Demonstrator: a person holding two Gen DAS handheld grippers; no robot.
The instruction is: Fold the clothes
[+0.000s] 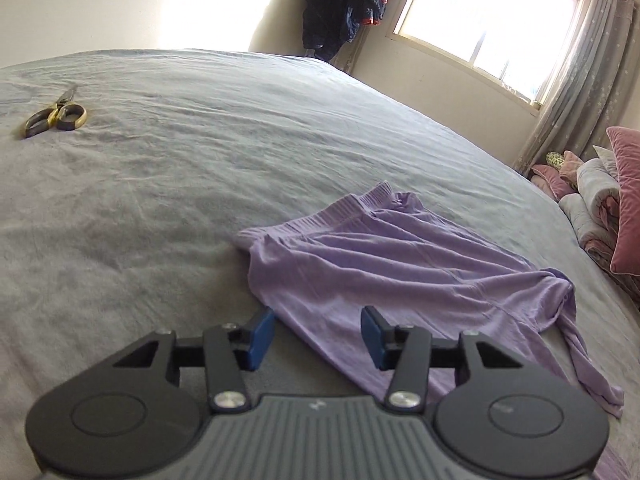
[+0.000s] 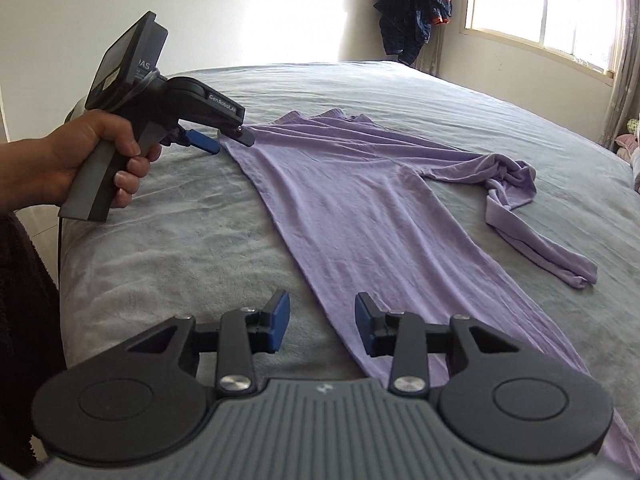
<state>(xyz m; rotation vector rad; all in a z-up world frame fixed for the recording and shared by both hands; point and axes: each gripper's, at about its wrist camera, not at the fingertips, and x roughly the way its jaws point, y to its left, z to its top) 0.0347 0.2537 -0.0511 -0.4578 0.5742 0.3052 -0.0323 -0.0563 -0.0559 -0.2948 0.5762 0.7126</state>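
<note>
A lilac long-sleeved top point(image 2: 360, 200) lies spread on the grey bed point(image 2: 180, 232), its ribbed hem point(image 1: 352, 208) at the far end and one sleeve point(image 2: 516, 184) bunched to the right. My left gripper point(image 1: 318, 334) is open, its blue pads straddling the garment's near-left edge. In the right wrist view a hand point(image 2: 80, 156) holds that left gripper point(image 2: 230, 140) at the top's far corner. My right gripper point(image 2: 322, 326) is open too, with the garment's near edge lying between its pads.
Scissors point(image 1: 54, 114) with gold handles lie on the bed at far left. Pink pillows and folded bedding point(image 1: 600, 200) are stacked at the right. Dark clothes point(image 2: 416, 8) hang in the corner beside a bright window point(image 1: 492, 20).
</note>
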